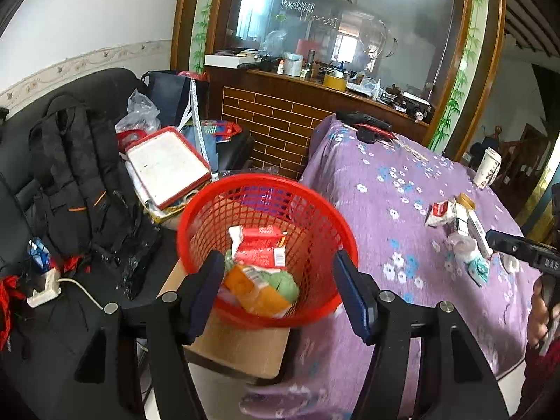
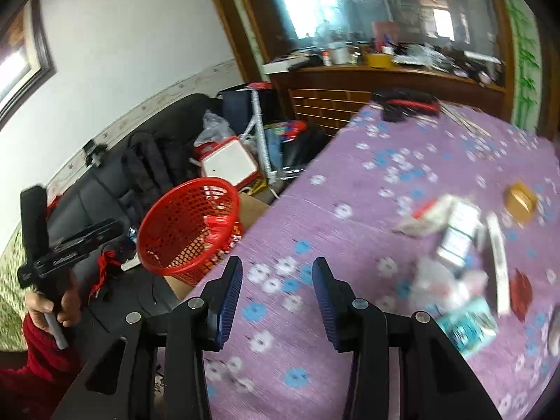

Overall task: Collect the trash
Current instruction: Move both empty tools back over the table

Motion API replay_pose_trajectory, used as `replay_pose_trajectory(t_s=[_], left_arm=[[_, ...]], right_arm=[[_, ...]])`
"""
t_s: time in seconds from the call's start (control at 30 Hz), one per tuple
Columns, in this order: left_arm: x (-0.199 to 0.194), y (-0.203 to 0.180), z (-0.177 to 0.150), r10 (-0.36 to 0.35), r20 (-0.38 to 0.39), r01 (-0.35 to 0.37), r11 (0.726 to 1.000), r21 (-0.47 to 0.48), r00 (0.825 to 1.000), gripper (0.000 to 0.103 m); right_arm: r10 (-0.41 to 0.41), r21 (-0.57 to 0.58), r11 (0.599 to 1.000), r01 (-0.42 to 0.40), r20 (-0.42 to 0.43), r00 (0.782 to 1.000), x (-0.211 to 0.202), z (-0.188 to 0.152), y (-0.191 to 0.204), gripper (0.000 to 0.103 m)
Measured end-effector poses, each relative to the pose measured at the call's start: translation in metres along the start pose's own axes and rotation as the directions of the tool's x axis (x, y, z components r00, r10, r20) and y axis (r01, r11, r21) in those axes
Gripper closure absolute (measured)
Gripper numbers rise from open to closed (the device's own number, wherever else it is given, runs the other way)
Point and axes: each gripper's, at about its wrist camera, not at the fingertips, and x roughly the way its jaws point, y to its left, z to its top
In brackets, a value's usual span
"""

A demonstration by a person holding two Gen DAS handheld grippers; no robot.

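Left gripper is hanging spread and empty over the red basket holding wrappers. Right gripper, spread and empty, is hovering above the tablecloth; remaining trash is lying right of it.

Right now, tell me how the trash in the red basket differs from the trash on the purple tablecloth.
The trash in the red basket is already collected: a red-and-white wrapper and an orange packet piled inside. The trash on the purple tablecloth is not: a red-and-white pack and a teal packet lie loose near the table's far side. Both are crumpled packaging.
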Motion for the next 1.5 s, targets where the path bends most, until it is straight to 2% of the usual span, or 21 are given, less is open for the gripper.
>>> replay_pose_trajectory(t_s=[0.17,0.43,0.67,0.83,0.97,1.13,1.3,1.37,1.47,1.5], left_arm=[[-0.009,0.011,-0.007,-0.019,0.019,0.018,0.999,0.028,1.000,0.040],[0.003,0.020,-0.010,-0.055,0.010,0.054,0.997,0.060,0.998,0.040],[0.008,0.003,0.001,-0.086,0.012,0.085,0.992,0.088,0.996,0.040],[0.008,-0.047,0.012,-0.164,0.014,0.160,0.975,0.154,0.986,0.040],[0.016,-0.095,0.014,-0.245,-0.018,0.244,0.951,0.189,0.969,0.040],[0.039,-0.180,0.000,-0.352,-0.126,0.373,0.893,0.254,0.928,0.040],[0.068,-0.260,-0.021,-0.385,-0.250,0.451,0.831,0.326,0.889,0.040],[0.080,-0.287,-0.027,-0.382,-0.285,0.465,0.815,0.345,0.879,0.040],[0.090,-0.314,-0.037,-0.392,-0.317,0.491,0.797,0.352,0.864,0.040],[0.093,-0.322,-0.040,-0.398,-0.324,0.499,0.794,0.347,0.858,0.040]], right_arm=[[-0.063,0.035,0.997,0.064,-0.022,0.998,0.001,-0.003,-0.013,0.058],[-0.134,0.037,0.990,0.134,-0.004,0.991,-0.009,0.001,-0.014,0.058],[-0.166,0.081,0.983,0.163,0.028,0.986,-0.025,0.003,-0.033,0.058],[-0.198,0.129,0.974,0.186,0.087,0.976,-0.057,-0.001,-0.057,0.058],[-0.265,0.184,0.952,0.243,0.104,0.959,-0.081,-0.011,-0.089,0.058],[-0.347,0.209,0.921,0.328,0.062,0.936,-0.086,-0.024,-0.126,0.058],[-0.396,0.185,0.903,0.388,0.006,0.918,-0.077,-0.029,-0.155,0.059],[-0.396,0.179,0.902,0.393,-0.017,0.918,-0.068,-0.028,-0.169,0.059],[-0.430,0.184,0.883,0.431,-0.051,0.902,-0.052,-0.026,-0.191,0.059],[-0.424,0.184,0.885,0.427,-0.055,0.904,-0.048,-0.026,-0.196,0.059]])
